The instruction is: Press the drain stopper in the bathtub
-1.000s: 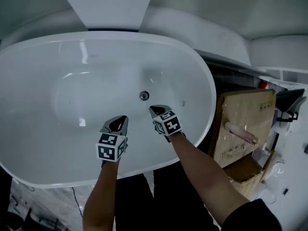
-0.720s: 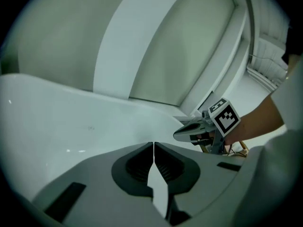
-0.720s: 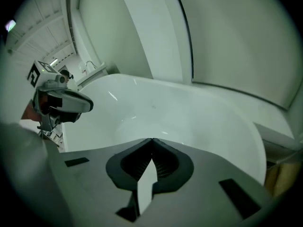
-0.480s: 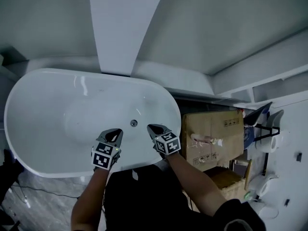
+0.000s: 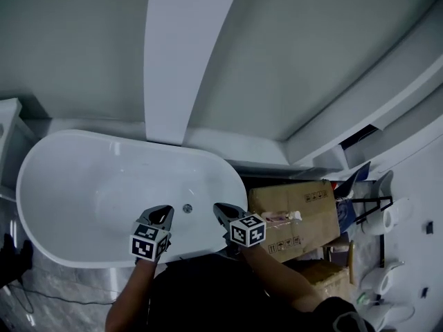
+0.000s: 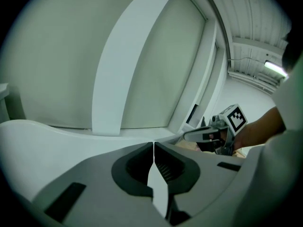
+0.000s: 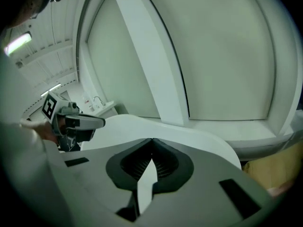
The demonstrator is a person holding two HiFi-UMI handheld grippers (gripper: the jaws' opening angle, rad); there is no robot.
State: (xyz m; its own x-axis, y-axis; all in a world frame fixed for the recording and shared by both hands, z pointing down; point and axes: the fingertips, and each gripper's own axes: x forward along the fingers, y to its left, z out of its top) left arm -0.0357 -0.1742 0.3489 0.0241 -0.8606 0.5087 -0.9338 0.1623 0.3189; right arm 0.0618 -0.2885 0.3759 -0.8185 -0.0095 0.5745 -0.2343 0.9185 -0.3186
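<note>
Far left: white oval freestanding bathtub (image 5: 41, 185) against the grey wall. Basin is bare; no water can be made out.

Left gripper (image 5: 161, 217): held over the near rim of the bathtub. Its own view shows the jaws clenched tip to tip with nothing between them. That view looks across the tub rim at the wall and not down into the basin, so the gripper sits roughly level.

Small round metal drain stopper (image 5: 186, 209): on the tub floor, towards the tub's right end. In the head view it lies between the two grippers, and neither touches it. Whether it is raised or pressed down is too small to tell.

Right gripper (image 5: 222, 212): just right of the stopper in the head view, also above the near rim. Its jaws are clenched and empty, and it too points at the wall.

Further right: brown cardboard box (image 5: 297, 213) on the floor beside the tub, not involved.

Judgement: no press is under way; both grippers hang clear above the basin. A press calls for one gripper, the right seeming a little better placed, to tip downward. It would then descend into the tub and push straight onto the stopper's centre with its clenched tips. The basin looks smooth, so an off-centre push could skid.
</note>
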